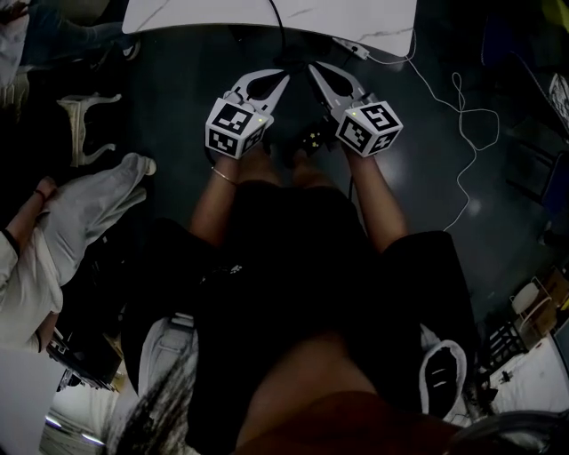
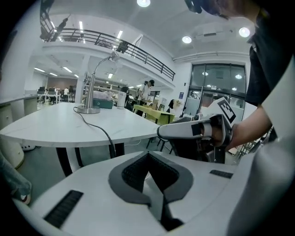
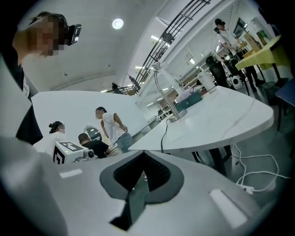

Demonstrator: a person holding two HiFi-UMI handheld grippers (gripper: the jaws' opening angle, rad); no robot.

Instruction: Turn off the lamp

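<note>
The lamp (image 2: 93,81) is a silver desk lamp with a round base and a bent neck. It stands far back on the white table (image 2: 55,129), and its black cord (image 2: 99,129) runs off the near edge. The right gripper view shows the same lamp (image 3: 167,94) beyond the table edge. Both grippers are held side by side in the air short of the table (image 1: 267,16). My left gripper (image 1: 283,80) (image 2: 148,154) and my right gripper (image 1: 316,69) (image 3: 143,153) are shut on nothing. The head view does not show the lamp.
A white cable (image 1: 458,115) and a power strip (image 1: 352,46) lie on the dark floor to the right of the table. A stool (image 1: 84,124) and a seated person (image 1: 53,231) are at the left. Other people and a yellow-green table (image 2: 152,113) are farther back.
</note>
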